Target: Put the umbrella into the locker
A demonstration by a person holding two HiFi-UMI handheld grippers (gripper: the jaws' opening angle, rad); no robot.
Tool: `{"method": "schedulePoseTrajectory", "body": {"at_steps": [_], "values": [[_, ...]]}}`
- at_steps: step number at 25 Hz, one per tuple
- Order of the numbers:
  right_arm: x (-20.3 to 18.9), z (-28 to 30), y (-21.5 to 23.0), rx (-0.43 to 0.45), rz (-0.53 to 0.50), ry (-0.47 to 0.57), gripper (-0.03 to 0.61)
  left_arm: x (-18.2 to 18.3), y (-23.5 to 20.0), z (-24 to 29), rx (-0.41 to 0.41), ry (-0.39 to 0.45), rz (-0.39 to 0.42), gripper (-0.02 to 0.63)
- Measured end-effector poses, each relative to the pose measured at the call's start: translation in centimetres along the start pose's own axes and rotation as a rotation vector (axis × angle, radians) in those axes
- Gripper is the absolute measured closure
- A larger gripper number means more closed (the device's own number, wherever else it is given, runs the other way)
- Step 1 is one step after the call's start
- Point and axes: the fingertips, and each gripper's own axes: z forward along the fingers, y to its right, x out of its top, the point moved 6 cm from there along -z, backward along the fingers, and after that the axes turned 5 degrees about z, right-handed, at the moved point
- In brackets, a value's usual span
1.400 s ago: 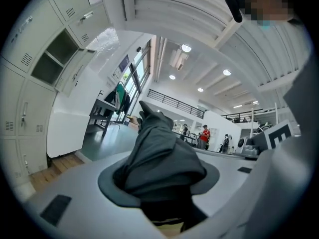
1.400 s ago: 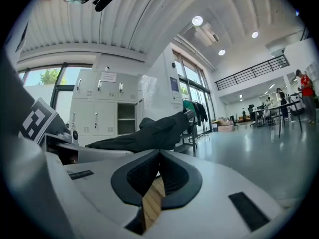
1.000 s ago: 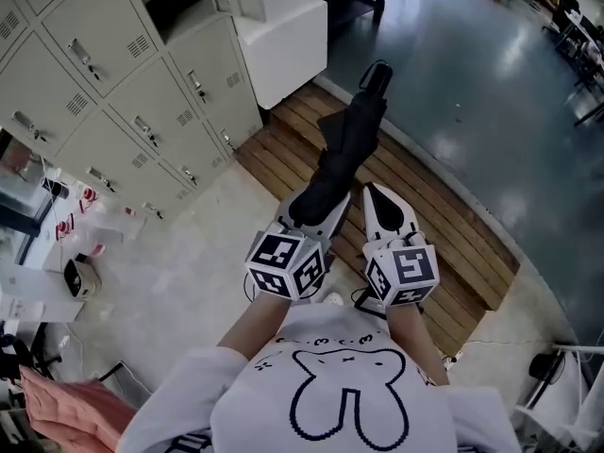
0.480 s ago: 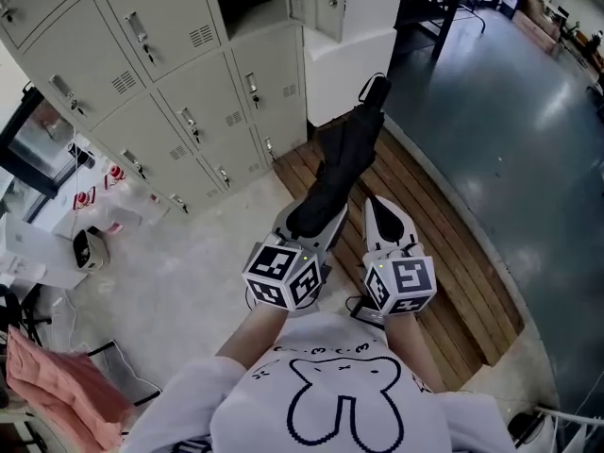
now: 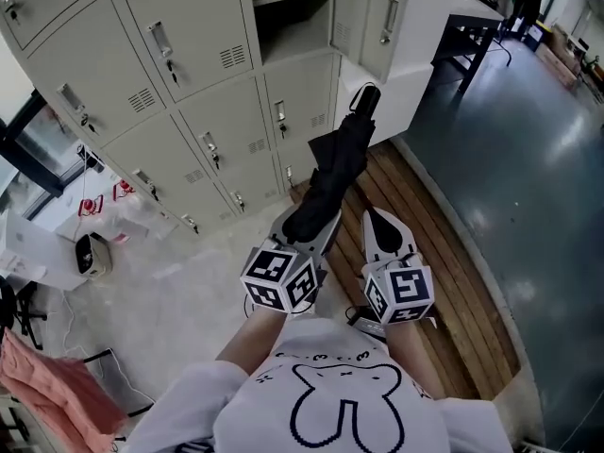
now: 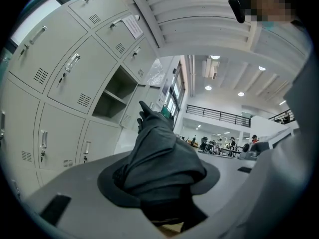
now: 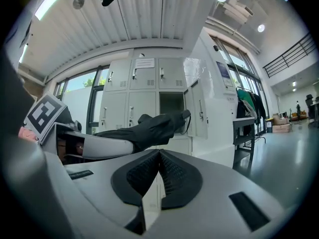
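Observation:
A folded black umbrella (image 5: 332, 172) sticks forward out of my left gripper (image 5: 304, 226), which is shut on its lower end; its handle tip (image 5: 367, 92) points at the lockers. In the left gripper view the umbrella (image 6: 158, 153) fills the space between the jaws. My right gripper (image 5: 382, 232) rides beside it on the right, shut with nothing in it; its ribbed pads (image 7: 159, 176) meet. The grey locker bank (image 5: 179, 92) stands ahead, and one compartment (image 5: 291, 12) is open with its door (image 5: 380, 17) swung to the right. The right gripper view shows the open compartment (image 7: 172, 106) too.
A wooden slatted platform (image 5: 444, 272) lies under my grippers, next to a dark polished floor (image 5: 528, 159). A black table (image 5: 481, 41) stands at the right of the lockers. Clutter and a pink cloth (image 5: 47, 385) sit on the left floor.
Both grippers and the umbrella have come closer to the lockers. The open compartment has come from the top edge further into view, nearly in line with the umbrella's tip.

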Motion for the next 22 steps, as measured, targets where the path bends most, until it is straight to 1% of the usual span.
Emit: {"method": "schedulePoseTrajectory", "body": {"at_steps": [6, 10, 17, 22], "values": [[0.9, 6.0, 0.8, -0.008, -0.019, -0.013, 0.561, 2.6, -5.3, 2.6, 0.022, 0.020, 0.005, 0.391], [1.2, 8.9, 0.4, 0.004, -0.036, -0.022, 0.561, 3.9, -8.2, 3.4, 0.059, 0.024, 0.010, 0.391], [1.9, 13.5, 0.2, 0.044, -0.076, -0.031, 0.561, 5.4, -11.7, 5.6, 0.116, 0.026, 0.018, 0.391], [2.2, 16.8, 1.0, 0.074, -0.090, -0.030, 0.561, 6.2, -13.9, 8.0, 0.168, 0.021, 0.007, 0.391]]}}
